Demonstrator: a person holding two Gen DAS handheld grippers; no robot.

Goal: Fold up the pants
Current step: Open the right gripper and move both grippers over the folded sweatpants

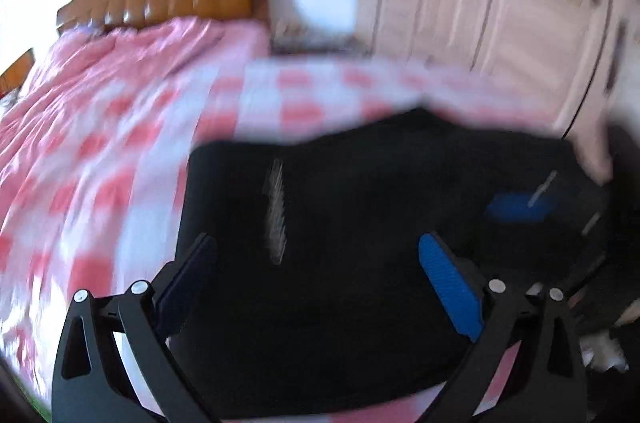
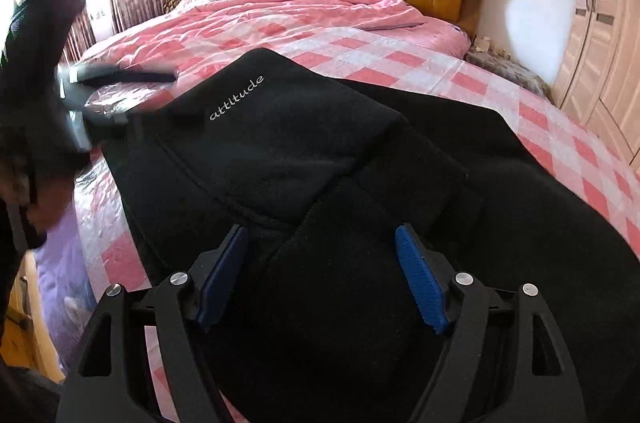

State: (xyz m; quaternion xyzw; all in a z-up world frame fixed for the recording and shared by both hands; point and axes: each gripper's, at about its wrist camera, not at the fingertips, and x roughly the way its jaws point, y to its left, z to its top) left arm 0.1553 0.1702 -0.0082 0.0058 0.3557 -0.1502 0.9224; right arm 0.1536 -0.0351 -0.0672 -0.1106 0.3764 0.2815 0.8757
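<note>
We see both grippers angled down over folded black fabric pants (image 2: 320,159) w/ jaws apart, empty: right gripper (image 2: 320,279) lower centre, left gripper (image 1: 320,287) lower centre; pink checked bedsheet (image 2: 400,51) beneath.

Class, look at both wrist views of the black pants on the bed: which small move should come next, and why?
Probably smooth the fold flat. Both the left gripper and the right gripper hang open and empty over the black pants, which already lie doubled over on the checked sheet, with one layer lying uneven.

The word "attitude" stands in pale slanted script on the black pants (image 2: 280,127), near a folded edge. In the left wrist view this lettering is blurred beyond reading.
</note>
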